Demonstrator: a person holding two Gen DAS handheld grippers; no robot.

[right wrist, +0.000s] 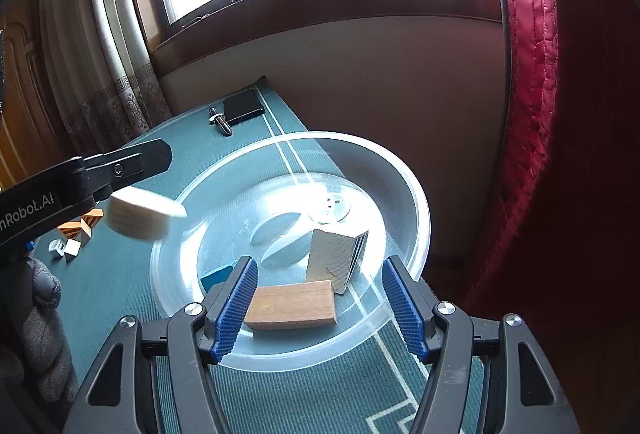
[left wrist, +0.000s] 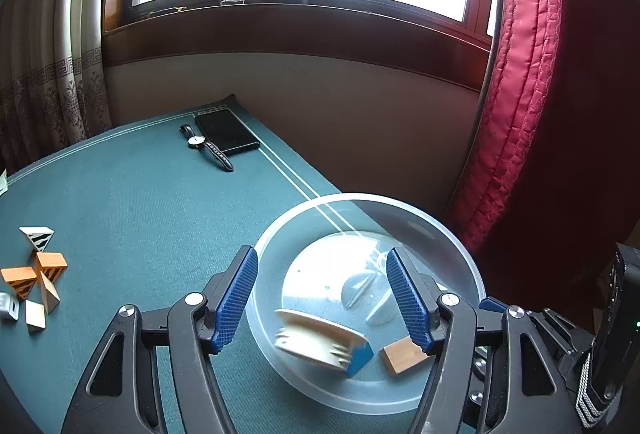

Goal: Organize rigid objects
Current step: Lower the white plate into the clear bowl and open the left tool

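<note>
Green-covered table (left wrist: 140, 202) under a window, red curtain (left wrist: 528, 74) at right. Clear bowl (right wrist: 400, 170) holds a brown block (right wrist: 290, 306); a blurred pale disc (right wrist: 140, 216) is above its rim. Left claw (left wrist: 322, 294) and right claw (right wrist: 320, 300) both gape, empty. Loose blocks (left wrist: 36, 274) lie well apart from the bowl.
</note>
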